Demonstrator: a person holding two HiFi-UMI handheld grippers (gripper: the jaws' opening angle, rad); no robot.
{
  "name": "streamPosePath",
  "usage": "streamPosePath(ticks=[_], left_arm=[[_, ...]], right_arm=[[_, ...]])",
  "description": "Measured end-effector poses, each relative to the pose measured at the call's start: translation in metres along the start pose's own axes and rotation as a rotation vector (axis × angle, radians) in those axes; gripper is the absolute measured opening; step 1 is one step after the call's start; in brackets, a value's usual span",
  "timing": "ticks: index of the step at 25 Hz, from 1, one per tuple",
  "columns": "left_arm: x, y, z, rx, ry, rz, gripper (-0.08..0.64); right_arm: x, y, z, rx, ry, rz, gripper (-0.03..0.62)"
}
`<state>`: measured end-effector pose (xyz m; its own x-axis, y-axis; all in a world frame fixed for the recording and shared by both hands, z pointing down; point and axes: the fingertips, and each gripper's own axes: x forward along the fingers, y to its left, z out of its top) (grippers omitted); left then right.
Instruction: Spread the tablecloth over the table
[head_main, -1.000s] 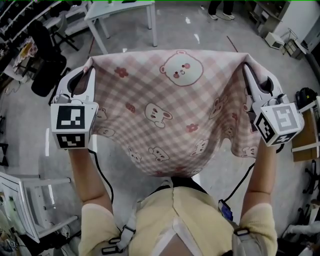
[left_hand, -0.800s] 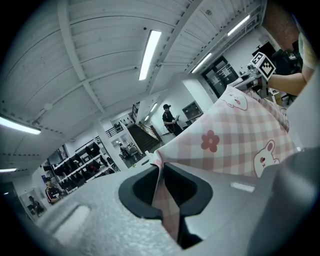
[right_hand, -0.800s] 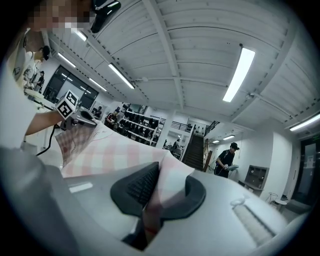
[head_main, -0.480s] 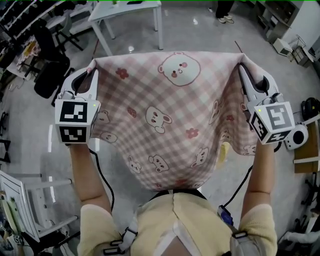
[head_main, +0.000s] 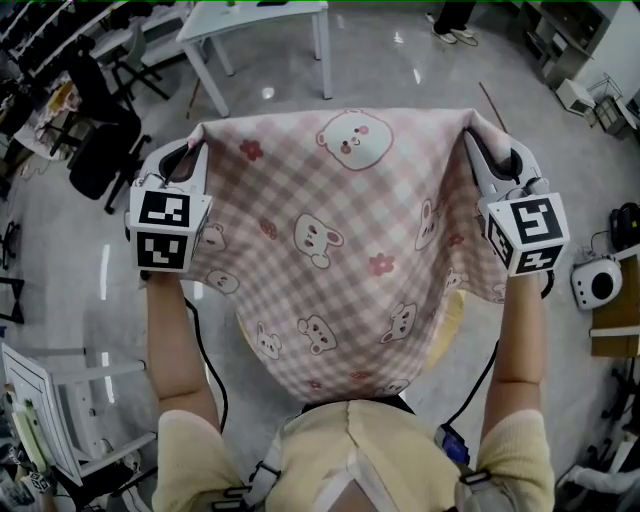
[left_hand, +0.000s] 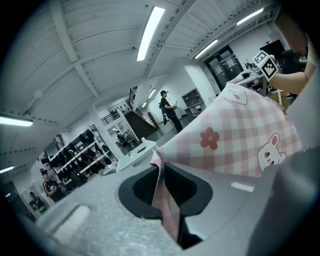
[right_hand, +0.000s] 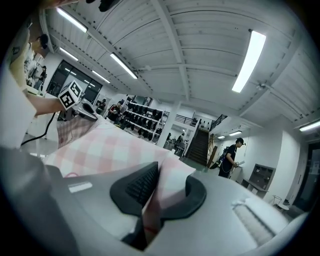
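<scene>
- Left gripper (left_hand: 162, 197): the jaws are pinching almost fully closed on one upper corner of the tablecloth (head_main: 340, 230), with a fold of checked fabric running between the pads.
- Right gripper (right_hand: 150, 200): the jaws are clamping nearly shut in the same way on the opposite upper corner.
- Tablecloth: it is hanging in the air between the two grippers. Its upper edge is being pulled taut and its lower edge is drooping toward the person's chest. It is hanging above the floor (head_main: 400, 70) and touching no bench.
- Step in hand, as judged: the opened cloth is being held out. The laying itself is not yet beginning.
- Next move, as judged: it is calling for both grips to be kept while the cloth is carried to the white bench (head_main: 255, 20), which is standing well apart ahead. The cloth is then lowered flat across the top.
- Containers: none is showing in any view.
</scene>
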<state>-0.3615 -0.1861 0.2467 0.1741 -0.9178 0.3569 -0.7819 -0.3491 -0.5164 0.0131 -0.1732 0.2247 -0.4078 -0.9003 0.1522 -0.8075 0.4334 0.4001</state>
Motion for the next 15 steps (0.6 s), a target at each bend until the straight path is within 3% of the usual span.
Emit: streamPosePath(ticks=[7,15], left_arm=[[0.047,-0.017,-0.01,0.018,0.062,-0.036,0.029],[0.109,-0.036,-0.054,0.058,0.141,-0.085,0.032]], right_arm=[[0.029,-0.013,-0.036,0.003,0.083,0.072,0.034],[0.076,-0.001,-0.101,0.003,0.117,0.12,0.038]])
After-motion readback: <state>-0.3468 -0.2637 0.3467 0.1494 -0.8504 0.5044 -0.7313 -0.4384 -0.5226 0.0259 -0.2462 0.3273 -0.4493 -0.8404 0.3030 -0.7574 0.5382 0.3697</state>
